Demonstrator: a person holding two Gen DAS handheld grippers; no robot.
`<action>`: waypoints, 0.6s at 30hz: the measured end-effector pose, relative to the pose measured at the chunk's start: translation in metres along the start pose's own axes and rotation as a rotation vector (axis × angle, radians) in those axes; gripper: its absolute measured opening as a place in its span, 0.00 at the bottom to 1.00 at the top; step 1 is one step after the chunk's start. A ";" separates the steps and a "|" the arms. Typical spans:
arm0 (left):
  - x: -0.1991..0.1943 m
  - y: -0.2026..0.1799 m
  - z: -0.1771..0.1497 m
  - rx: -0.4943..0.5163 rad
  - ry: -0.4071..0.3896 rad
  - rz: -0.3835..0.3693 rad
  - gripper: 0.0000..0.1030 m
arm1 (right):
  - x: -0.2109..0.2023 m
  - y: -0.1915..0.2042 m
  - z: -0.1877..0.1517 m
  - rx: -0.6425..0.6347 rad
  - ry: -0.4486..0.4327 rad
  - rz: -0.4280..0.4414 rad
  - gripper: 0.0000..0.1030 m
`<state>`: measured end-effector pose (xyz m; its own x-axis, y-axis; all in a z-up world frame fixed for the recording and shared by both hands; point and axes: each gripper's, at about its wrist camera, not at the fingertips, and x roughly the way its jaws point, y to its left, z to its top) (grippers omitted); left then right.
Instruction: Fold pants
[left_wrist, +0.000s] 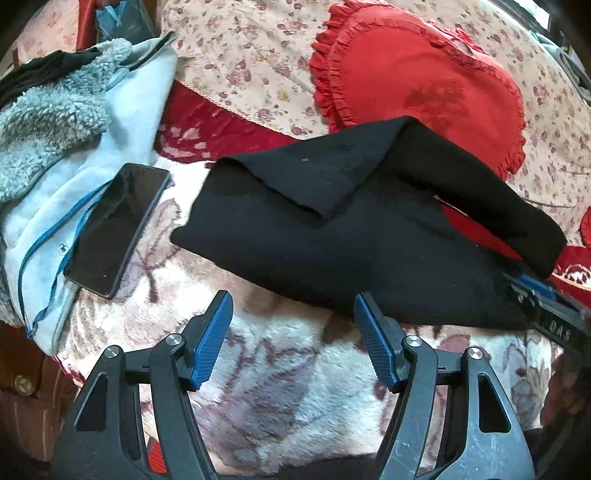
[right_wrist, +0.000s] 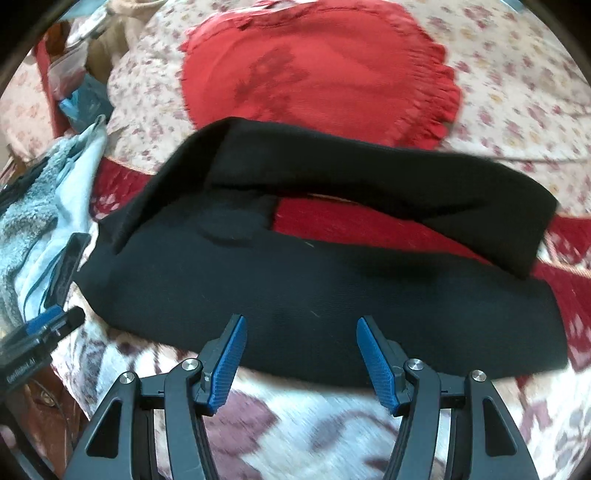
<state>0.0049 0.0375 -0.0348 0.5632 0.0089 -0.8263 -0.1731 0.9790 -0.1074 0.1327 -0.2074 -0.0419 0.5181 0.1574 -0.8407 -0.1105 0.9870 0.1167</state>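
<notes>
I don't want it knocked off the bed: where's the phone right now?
In the left wrist view, the phone lies screen-up at the left, partly on the light blue fleece jacket, just left of the black pants.

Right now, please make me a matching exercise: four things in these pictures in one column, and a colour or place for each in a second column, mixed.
Things:
1. pants
2. phone
3. heart-shaped cushion
4. left tool

Descriptions:
A. red with a frilled edge
B. black, spread across the blanket
C. open, nothing between its blue pads
D. lies partly on the pale blue jacket

Pairs: 1-B, 2-D, 3-A, 4-C
</notes>
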 end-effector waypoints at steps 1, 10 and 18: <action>0.002 0.003 0.000 -0.002 -0.001 0.010 0.66 | 0.006 0.009 0.008 -0.018 0.000 0.017 0.59; 0.020 0.030 0.012 -0.032 0.013 0.044 0.66 | 0.075 0.086 0.071 -0.176 0.039 0.039 0.59; 0.029 0.046 0.020 -0.077 0.038 0.024 0.66 | 0.111 0.137 0.166 -0.016 -0.027 0.329 0.58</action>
<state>0.0294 0.0870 -0.0532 0.5273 0.0227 -0.8494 -0.2480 0.9602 -0.1284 0.3162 -0.0492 -0.0315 0.4742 0.4692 -0.7450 -0.2892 0.8822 0.3715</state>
